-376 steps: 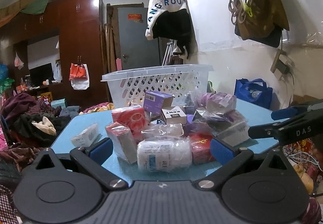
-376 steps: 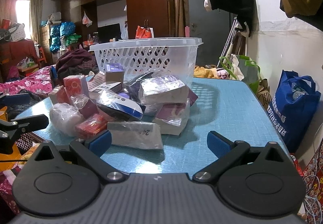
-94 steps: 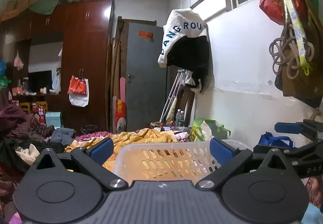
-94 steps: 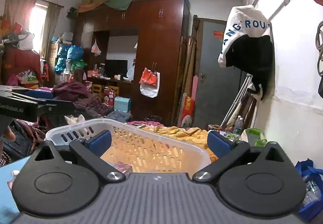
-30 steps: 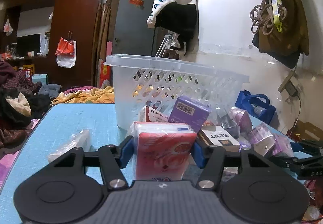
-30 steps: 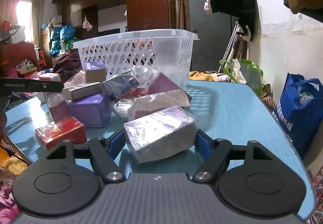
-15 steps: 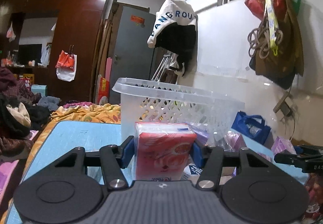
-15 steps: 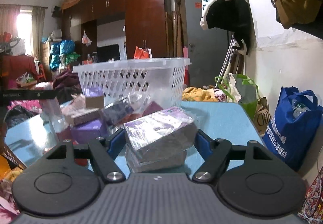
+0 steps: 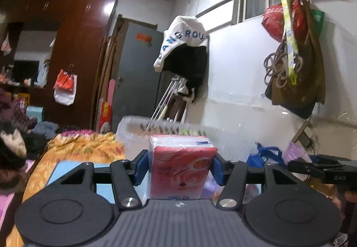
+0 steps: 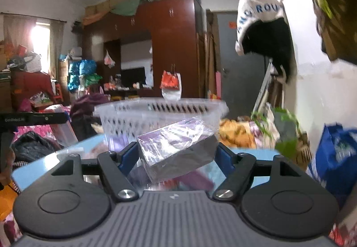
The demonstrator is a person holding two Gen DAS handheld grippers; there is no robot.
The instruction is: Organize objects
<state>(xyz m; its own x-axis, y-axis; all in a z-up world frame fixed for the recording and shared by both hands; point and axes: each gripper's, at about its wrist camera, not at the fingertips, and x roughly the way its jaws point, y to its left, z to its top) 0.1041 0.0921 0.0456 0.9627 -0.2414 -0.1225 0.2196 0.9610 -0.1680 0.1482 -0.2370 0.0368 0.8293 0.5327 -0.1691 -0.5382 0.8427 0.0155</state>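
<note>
Both grippers have risen since a second ago, and the table clutter has dropped out of view. Half closed, the left gripper (image 9: 178, 165) clamps a red packet (image 9: 181, 169) upright by its sides, so it rides squarely. Likewise the right gripper (image 10: 177, 155) pinches a foil-wrapped purple box (image 10: 176, 149), tilted. Dead ahead at twelve o'clock stands the white basket (image 10: 156, 111), its rim about level with each load, probably their destination. Blue table (image 10: 44, 164) lies below.
</note>
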